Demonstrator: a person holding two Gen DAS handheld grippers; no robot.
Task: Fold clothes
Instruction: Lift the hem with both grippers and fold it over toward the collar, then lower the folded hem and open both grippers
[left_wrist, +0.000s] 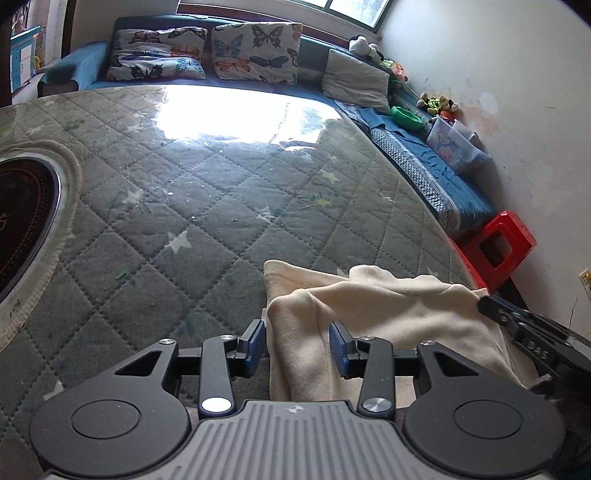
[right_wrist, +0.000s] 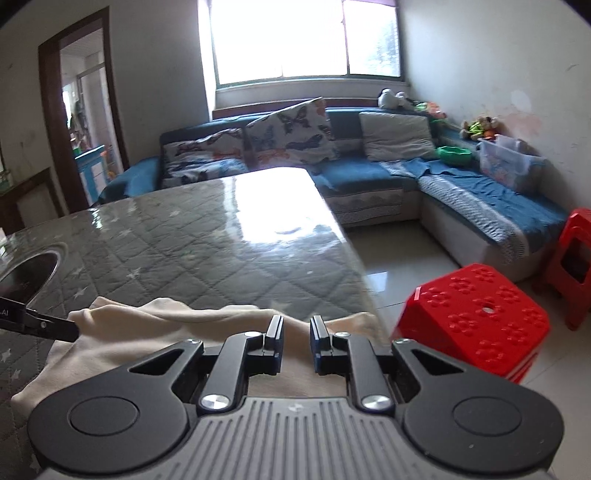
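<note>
At the near edge of the table (left_wrist: 207, 177), close to its right-hand corner, a cream garment (left_wrist: 388, 314) lies bunched in soft folds on the grey quilted cover with its pale stars. From my left gripper (left_wrist: 298, 343) I see the blue-padded fingers (left_wrist: 255, 341) spread wide, released, with a fold of the cream cloth running up between them; neither pad presses on it as far as I can tell. My right gripper (right_wrist: 297, 341) sits over the garment's right end, near the table's edge. Its fingers (right_wrist: 275, 338) stand apart with a narrow gap, and cream cloth shows through that gap below them, but they are not clamped on anything I can make out. In the left wrist view the right gripper's black body comes in from the right edge, lying against the cloth; in the right wrist view the left gripper's tip reaches the garment's left side.

On the table's far left a round dark inset with a metal rim (left_wrist: 22, 221) is set into the cover. Beside the table's right corner stands a red plastic stool (right_wrist: 476, 321); beyond it a blue corner sofa (right_wrist: 369, 173) carries butterfly-print cushions (left_wrist: 255, 50).
</note>
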